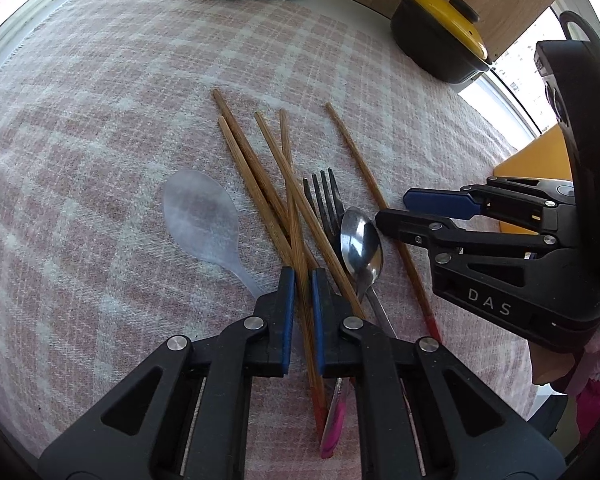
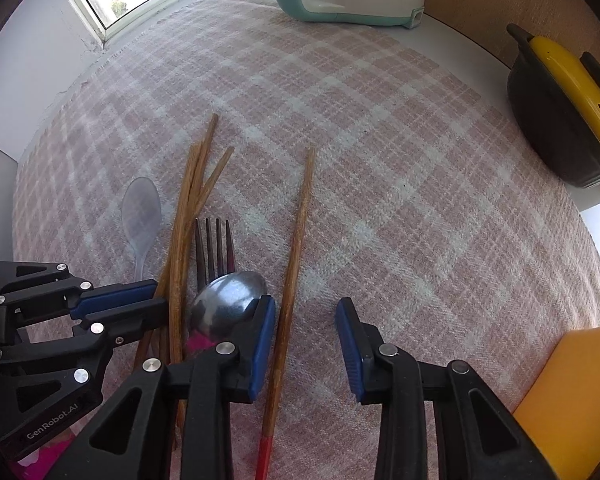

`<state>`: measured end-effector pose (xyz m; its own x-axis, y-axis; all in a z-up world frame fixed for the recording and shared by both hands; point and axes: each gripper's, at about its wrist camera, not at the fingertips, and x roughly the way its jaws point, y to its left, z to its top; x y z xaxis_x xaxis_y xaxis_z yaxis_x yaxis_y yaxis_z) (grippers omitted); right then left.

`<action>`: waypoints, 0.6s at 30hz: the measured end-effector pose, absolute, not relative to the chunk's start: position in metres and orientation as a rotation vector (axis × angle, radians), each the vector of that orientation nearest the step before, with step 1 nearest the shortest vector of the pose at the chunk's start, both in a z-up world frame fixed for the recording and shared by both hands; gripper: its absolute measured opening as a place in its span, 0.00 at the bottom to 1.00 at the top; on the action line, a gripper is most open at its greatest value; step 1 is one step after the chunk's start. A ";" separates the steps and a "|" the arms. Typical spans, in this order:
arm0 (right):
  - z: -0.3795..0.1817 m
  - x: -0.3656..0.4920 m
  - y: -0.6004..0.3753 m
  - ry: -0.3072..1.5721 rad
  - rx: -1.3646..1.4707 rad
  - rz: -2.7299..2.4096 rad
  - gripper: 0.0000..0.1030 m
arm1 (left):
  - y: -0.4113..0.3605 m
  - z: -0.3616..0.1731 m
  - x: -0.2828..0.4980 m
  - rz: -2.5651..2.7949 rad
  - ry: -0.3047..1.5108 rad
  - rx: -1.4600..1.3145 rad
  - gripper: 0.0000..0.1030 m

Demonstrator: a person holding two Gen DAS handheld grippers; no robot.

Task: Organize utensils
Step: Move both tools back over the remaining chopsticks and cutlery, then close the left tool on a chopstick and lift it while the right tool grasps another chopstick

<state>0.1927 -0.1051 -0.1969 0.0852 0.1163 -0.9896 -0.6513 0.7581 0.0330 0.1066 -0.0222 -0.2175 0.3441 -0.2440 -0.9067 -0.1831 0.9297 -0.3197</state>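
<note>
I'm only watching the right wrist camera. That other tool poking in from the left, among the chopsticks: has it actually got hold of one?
Observer: Yes. The left wrist view shows the left gripper with its fingers shut on one chopstick, the one that crosses the bundle.
Visitor: Does that one have a red end?
Observer: It does. The red end shows below the fingers, beside a pink handle.
Visitor: And who is holding the tool I'm looking along?
Observer: A hand in a pink sleeve, just behind the right gripper.
</note>
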 end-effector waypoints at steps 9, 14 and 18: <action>-0.199 0.189 -0.093 1.353 -0.519 0.603 0.05 | -0.010 -0.212 0.094 0.010 1.205 -0.395 0.04; -0.195 0.184 -0.095 1.328 -0.514 0.615 0.03 | -0.005 -0.201 0.083 0.058 1.171 -0.386 0.04; -0.186 0.180 -0.096 1.296 -0.510 0.627 0.03 | -0.004 -0.189 0.076 0.092 1.138 -0.393 0.04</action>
